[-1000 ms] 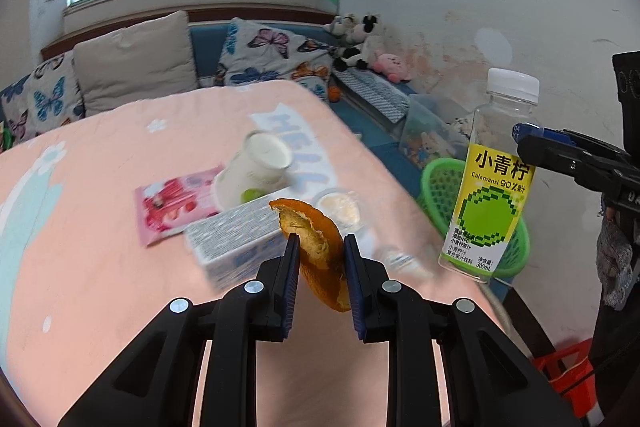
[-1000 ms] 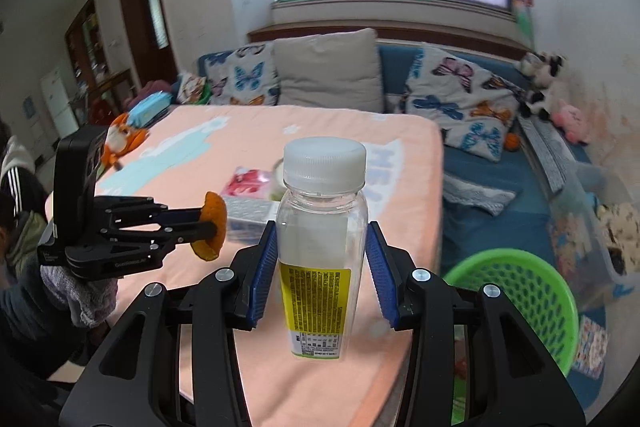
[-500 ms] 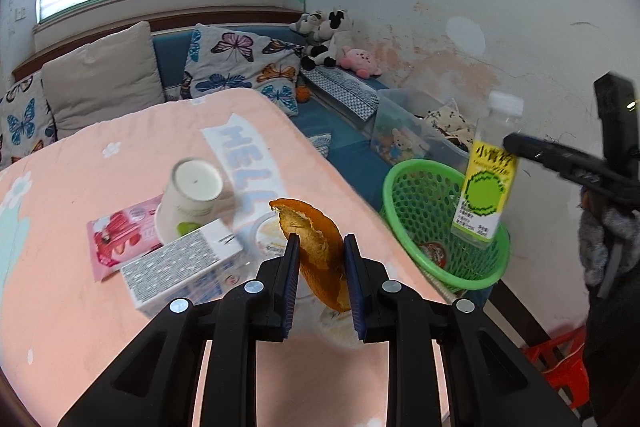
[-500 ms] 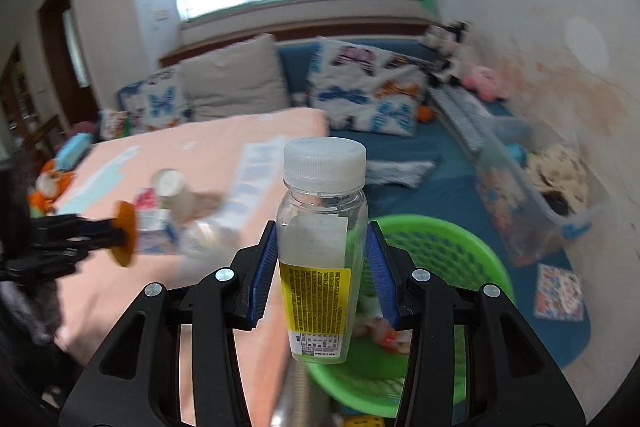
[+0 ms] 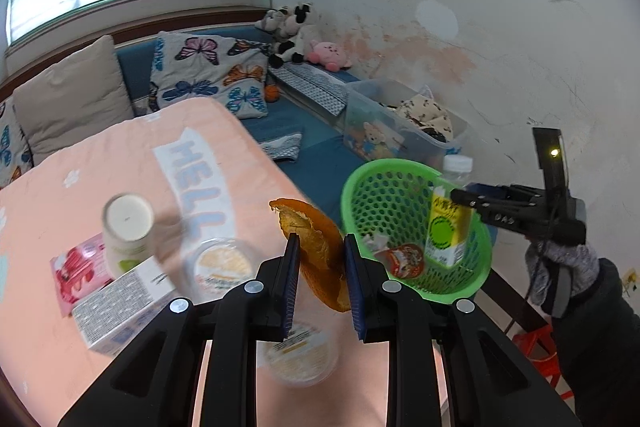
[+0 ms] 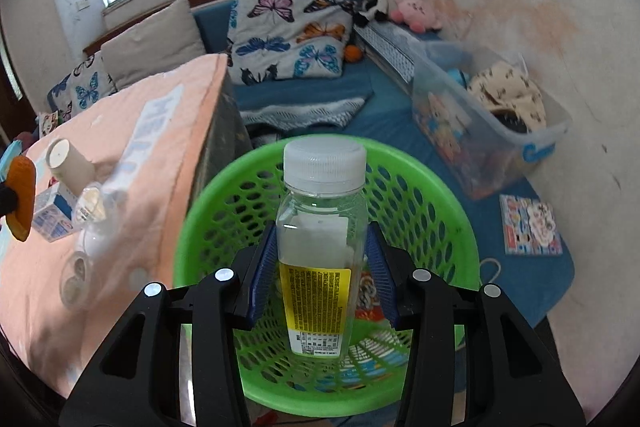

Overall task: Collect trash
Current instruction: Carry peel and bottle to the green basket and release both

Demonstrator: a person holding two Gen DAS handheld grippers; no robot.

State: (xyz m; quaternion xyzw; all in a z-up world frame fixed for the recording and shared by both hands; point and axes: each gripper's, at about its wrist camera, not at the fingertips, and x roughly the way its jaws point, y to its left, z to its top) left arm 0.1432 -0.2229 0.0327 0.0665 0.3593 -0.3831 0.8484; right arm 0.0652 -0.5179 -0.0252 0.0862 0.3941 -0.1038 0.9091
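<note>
Right wrist view: the bottle [image 6: 320, 247] stands upright between the right jaws, cap up, its long axis running straight away from them. The green basket [image 6: 440, 195] lies directly below and beyond the bottle, its rim ringing the bottle on all sides. These jaws have just been easing open. The bottle sits between the pads, which seem to touch its sides, so I judge it gripped loosely and about to be let go. The drop is straight down, with no sideways travel needed.

In the left wrist view, the left jaws are clenched on an orange peel [image 5: 316, 251], which stands on edge between the pads with its top curling out ahead of them. The basket is ahead and to the right of these jaws, near but not under them. The right hand [image 5: 560, 267], gloved, is at the basket, and the left is off to its side over the counter's edge. A red wrapper [image 5: 402, 259] already lies in the basket.

The counter [image 5: 120, 155] wears a pink cloth and lies left of and below the left jaws. It carries a cup [image 5: 128, 223], a carton [image 5: 120, 307], a pink packet [image 5: 76, 271] and two clear tubs [image 5: 220, 267], all likely still to be collected. The basket sits lower than the counter, just off its corner. Beyond it are a blue couch [image 6: 312, 99] with butterfly cushions, a clear storage bin [image 6: 480, 131] and a stained wall.
</note>
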